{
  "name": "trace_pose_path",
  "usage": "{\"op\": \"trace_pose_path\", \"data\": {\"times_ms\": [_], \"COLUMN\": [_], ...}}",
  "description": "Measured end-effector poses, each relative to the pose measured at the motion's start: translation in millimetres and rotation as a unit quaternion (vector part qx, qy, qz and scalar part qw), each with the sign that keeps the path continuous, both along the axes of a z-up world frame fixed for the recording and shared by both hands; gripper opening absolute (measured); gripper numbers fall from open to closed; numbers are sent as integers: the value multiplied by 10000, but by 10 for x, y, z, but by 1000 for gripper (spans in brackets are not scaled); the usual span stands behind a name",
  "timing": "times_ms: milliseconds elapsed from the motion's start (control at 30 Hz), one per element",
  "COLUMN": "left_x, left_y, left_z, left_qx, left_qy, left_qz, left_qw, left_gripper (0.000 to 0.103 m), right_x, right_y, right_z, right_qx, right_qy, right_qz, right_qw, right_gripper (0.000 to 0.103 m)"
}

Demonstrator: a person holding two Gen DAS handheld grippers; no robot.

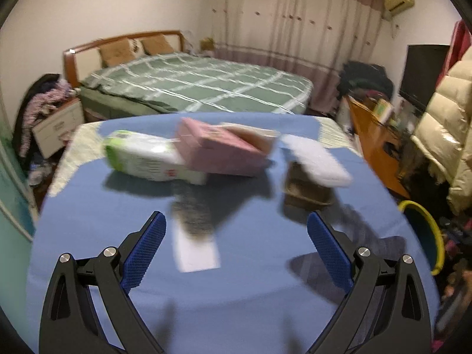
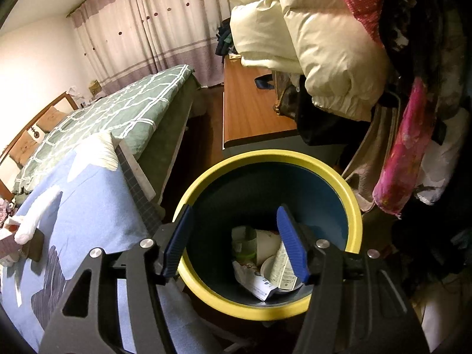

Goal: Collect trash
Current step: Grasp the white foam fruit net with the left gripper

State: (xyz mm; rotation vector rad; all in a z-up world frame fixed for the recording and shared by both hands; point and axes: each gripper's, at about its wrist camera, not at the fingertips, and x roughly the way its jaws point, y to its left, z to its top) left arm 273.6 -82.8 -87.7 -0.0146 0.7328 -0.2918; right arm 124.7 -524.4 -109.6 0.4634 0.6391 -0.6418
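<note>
A yellow-rimmed, dark blue bin (image 2: 352, 206) is standing upright at the lower centre of the right wrist view. Crumpled wrappers (image 2: 259, 283) and a paper cup (image 2: 267, 246) are lying at its bottom.

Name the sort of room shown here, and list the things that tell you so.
Most likely a lived-in bedroom: a made bed with a wooden headboard, long curtains across the far wall, and a puffy coat hanging up.

Left gripper (image 1: 236, 236) and right gripper (image 2: 234, 242) both gape, angled downward.

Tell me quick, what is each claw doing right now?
Left claw: open, empty, above the blue cloth.
Right claw: open, empty, over the yellow-rimmed bin.
</note>
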Motion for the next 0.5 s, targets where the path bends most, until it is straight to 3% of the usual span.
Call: {"op": "trace_pose_path", "data": {"times_ms": [167, 367, 500], "left_x": [209, 674, 1043], "left_y": [-534, -1262, -1563], "left_z": [91, 178, 110], "left_qx": [-159, 125, 540], "left_qy": [468, 847, 1134], "left_qz": [-472, -634, -501], "left_qw": [9977, 9943, 9908], "left_gripper": [95, 95, 95], "right_x": [28, 61, 72], "right_y": [-1, -34, -41], "right_z": [-11, -54, -64], "right_qx": [47, 231, 310], "right_qy": [10, 19, -1], "right_qz": [77, 164, 204], "right_qw": [10000, 9996, 9993], "right_gripper": [57, 57, 57]}}
